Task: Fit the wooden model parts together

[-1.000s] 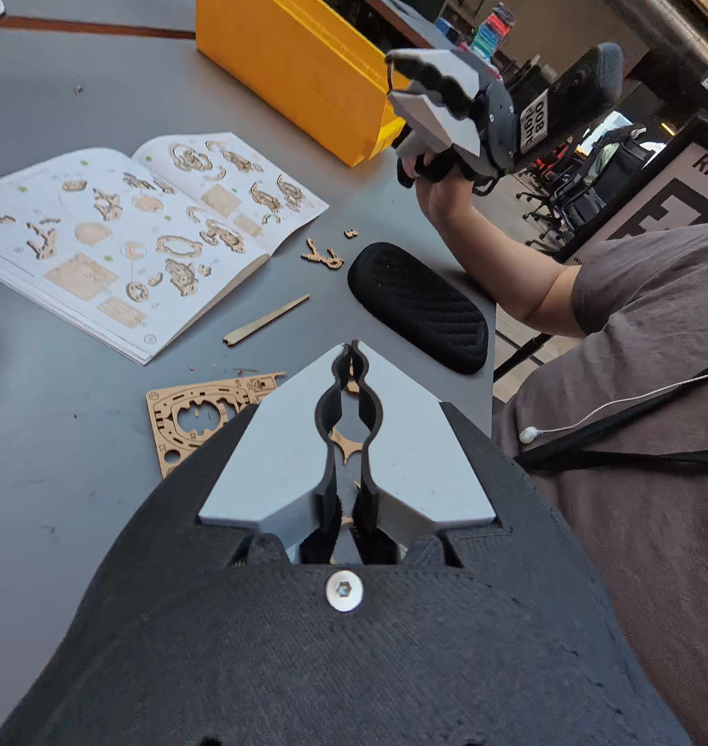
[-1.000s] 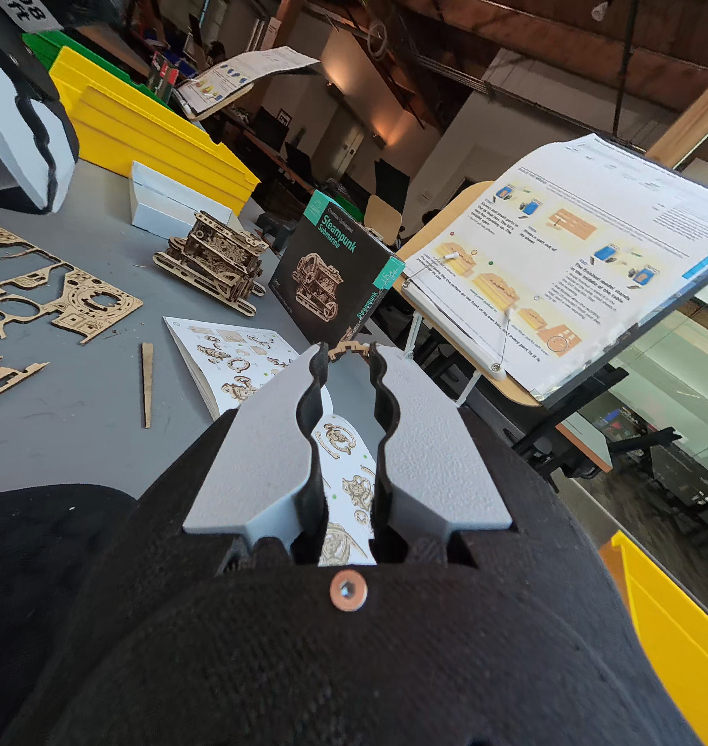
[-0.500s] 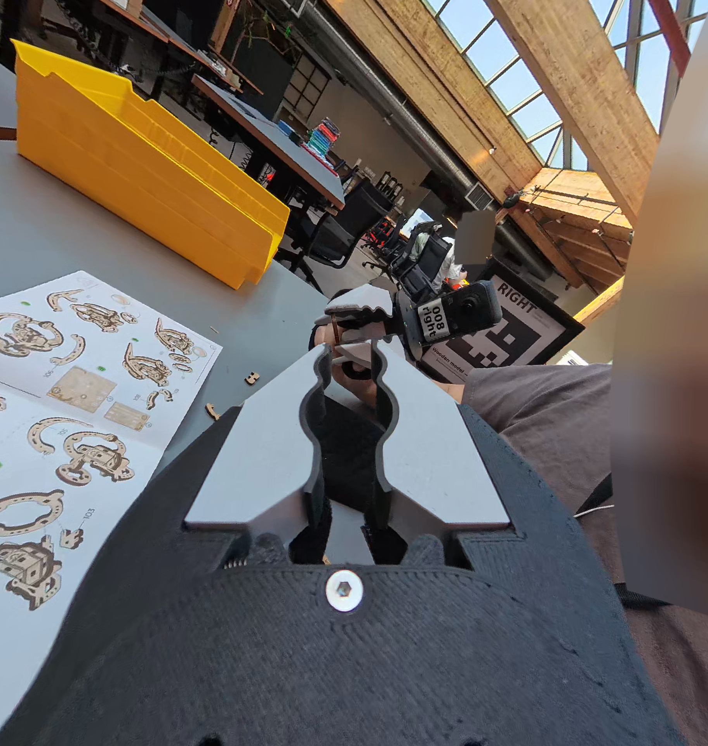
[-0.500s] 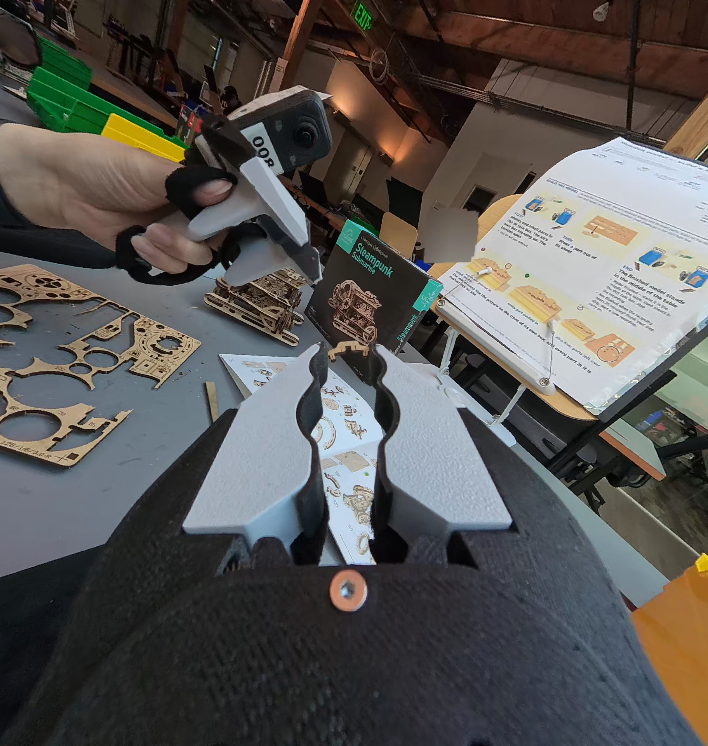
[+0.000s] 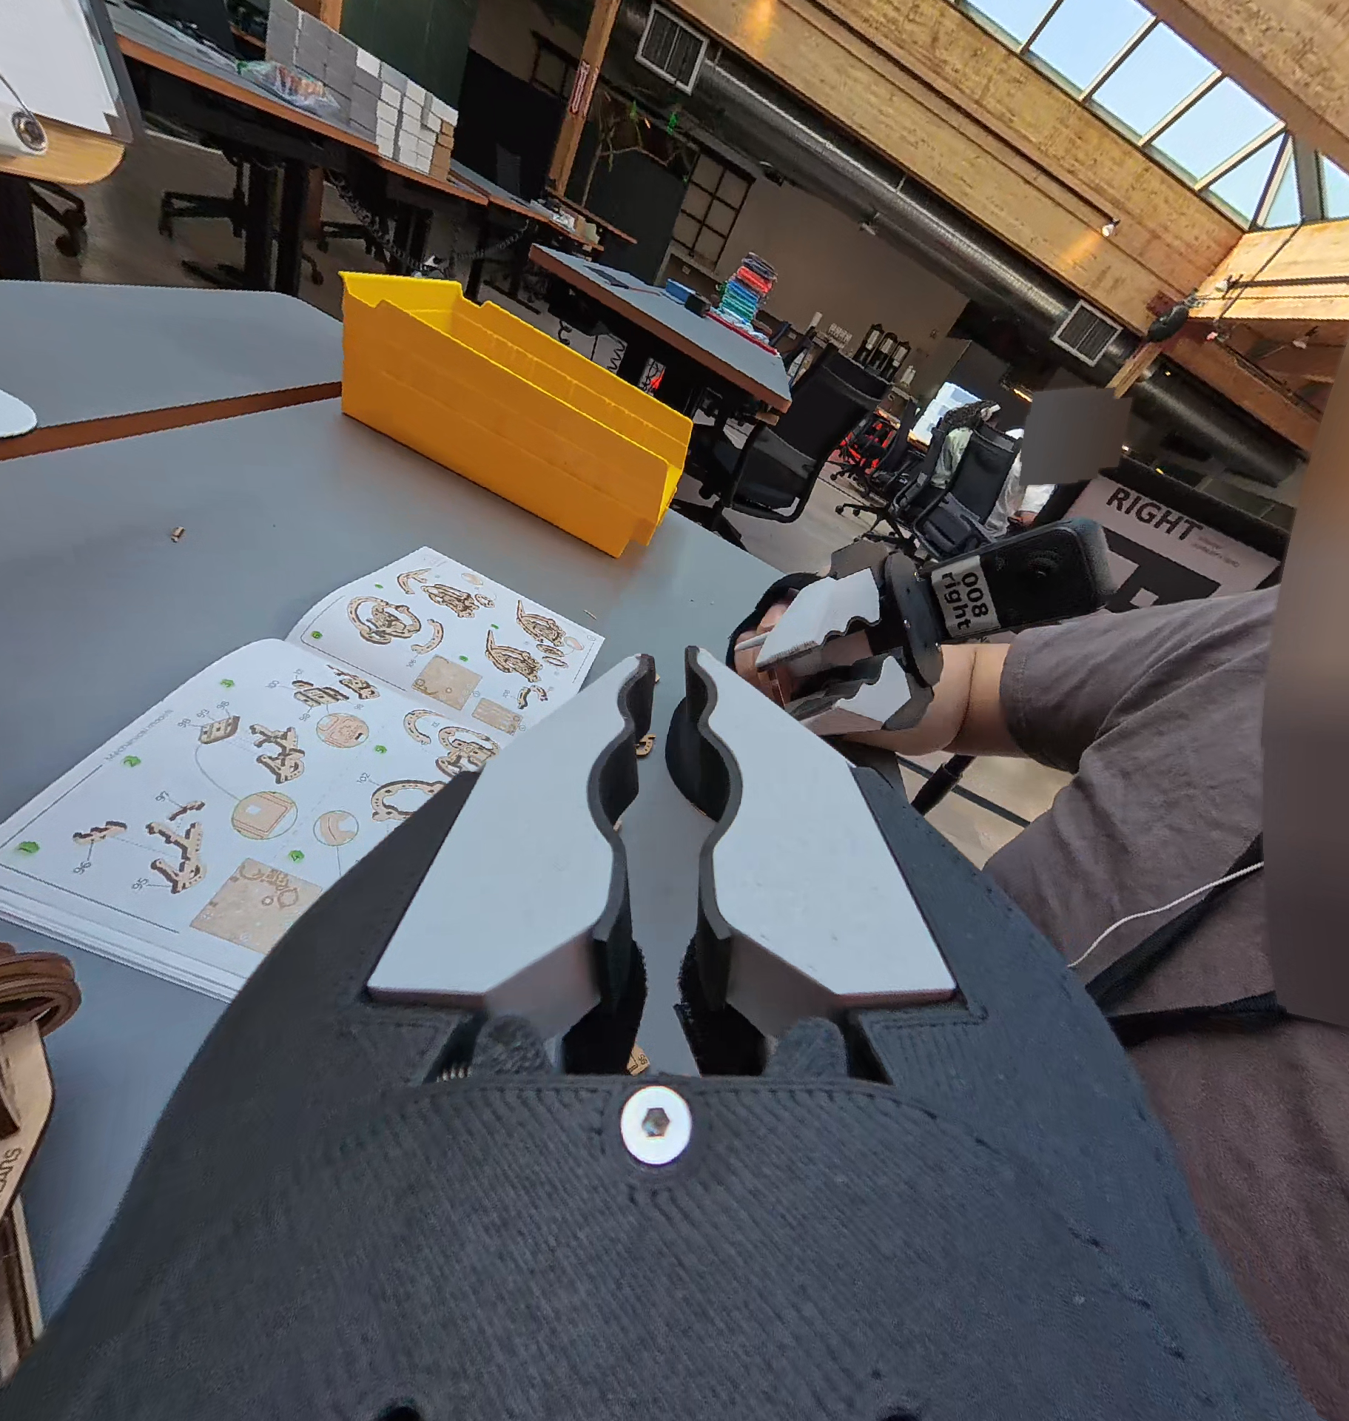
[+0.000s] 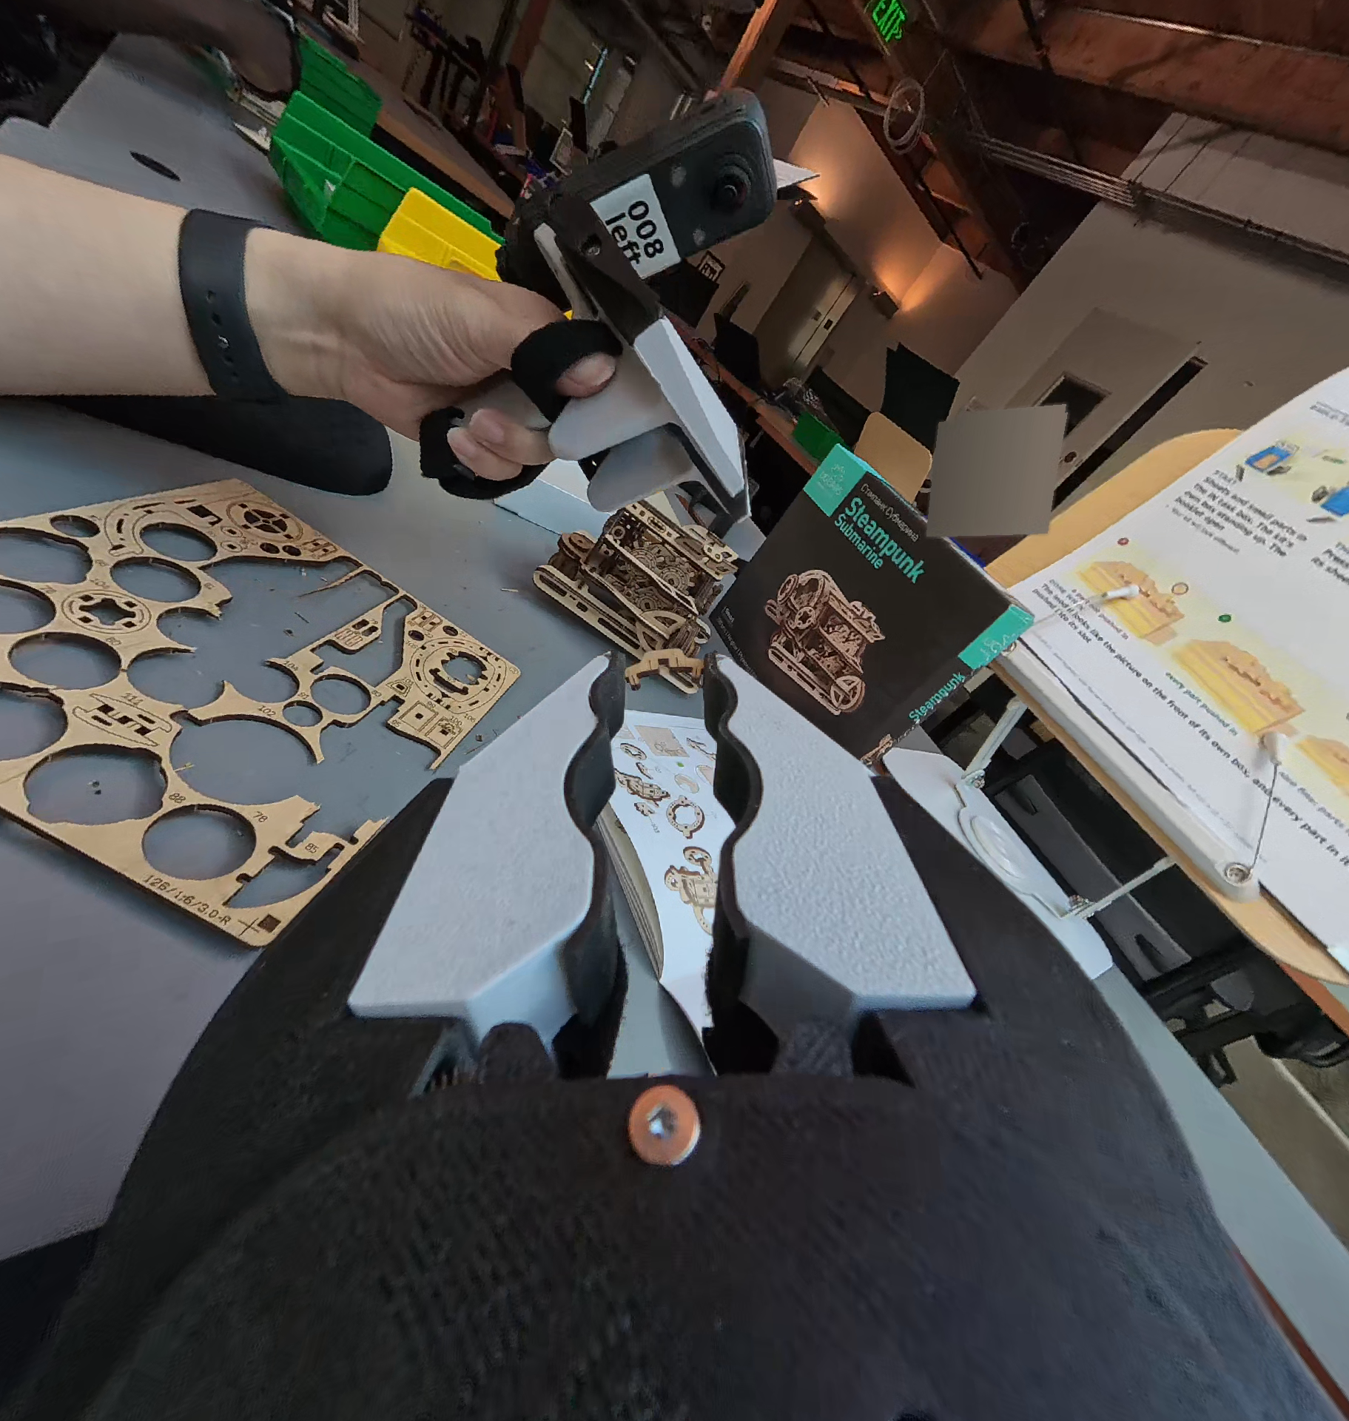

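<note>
Alignment matters most now: my right gripper (image 6: pixel 663 667) pinches a small wooden part (image 6: pixel 662 666) at its tips, while my left gripper (image 5: pixel 667 667) hangs empty, fingers parted, above the partly built model (image 6: pixel 640 580) on the table. I'd bring the part's tab in squarely. Yellow bin (image 5: pixel 502 415) looks empty.

Each hand-held gripper (image 5: pixel 667 669) has grey fingers (image 6: pixel 502 830), black body, one screw (image 6: pixel 663 1126).

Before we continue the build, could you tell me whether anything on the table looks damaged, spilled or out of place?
Nothing is damaged. Small wood crumbs lie scattered on the grey table around the punched-out plywood sheet, ordinary debris from popping parts out.
</note>
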Motion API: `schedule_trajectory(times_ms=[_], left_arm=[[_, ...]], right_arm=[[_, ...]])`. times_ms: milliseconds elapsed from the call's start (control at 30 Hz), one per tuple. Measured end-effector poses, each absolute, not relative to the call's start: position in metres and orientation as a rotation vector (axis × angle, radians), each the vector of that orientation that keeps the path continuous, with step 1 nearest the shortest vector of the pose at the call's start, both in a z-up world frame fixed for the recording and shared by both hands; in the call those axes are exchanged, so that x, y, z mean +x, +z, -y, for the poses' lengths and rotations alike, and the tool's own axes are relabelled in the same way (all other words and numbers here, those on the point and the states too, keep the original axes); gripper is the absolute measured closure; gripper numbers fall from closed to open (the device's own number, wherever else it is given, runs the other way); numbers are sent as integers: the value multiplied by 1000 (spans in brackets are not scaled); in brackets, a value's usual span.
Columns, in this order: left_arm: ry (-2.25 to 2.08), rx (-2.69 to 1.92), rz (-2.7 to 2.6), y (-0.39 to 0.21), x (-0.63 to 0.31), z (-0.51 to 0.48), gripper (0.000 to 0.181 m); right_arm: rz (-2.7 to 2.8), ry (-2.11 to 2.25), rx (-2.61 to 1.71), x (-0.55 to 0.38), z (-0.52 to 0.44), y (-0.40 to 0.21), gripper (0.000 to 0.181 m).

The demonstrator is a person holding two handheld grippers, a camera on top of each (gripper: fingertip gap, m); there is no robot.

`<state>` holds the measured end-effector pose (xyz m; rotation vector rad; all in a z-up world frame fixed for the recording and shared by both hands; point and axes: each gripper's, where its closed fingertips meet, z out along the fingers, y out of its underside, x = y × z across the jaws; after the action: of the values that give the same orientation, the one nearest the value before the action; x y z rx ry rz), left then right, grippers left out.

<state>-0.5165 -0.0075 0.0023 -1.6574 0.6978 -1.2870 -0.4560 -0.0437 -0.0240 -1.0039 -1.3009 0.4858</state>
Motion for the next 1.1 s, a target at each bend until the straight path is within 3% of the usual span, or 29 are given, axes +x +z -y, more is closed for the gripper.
schedule_trajectory(times_ms=[200, 367, 733, 1033, 1100], left_arm=[[-1334, -1678, -654, -6, -521, 5, 174], [-1339, -1950, -620, -43, -521, 5, 162], [-1587, -2043, -701, -74, -467, 33, 153], [-1505, -1999, -636, -75, -466, 20, 162], [-1430, -1982, -613, -73, -475, 10, 164]], right_arm=[[1383, 378, -973, -476, 37, -40, 162], [1408, 351, -978, -472, 39, -49, 163], [1421, 359, -1054, -462, 40, -61, 163], [1521, 274, -1058, -443, 17, -61, 163], [1632, 181, -1235, -408, -11, -70, 162]])
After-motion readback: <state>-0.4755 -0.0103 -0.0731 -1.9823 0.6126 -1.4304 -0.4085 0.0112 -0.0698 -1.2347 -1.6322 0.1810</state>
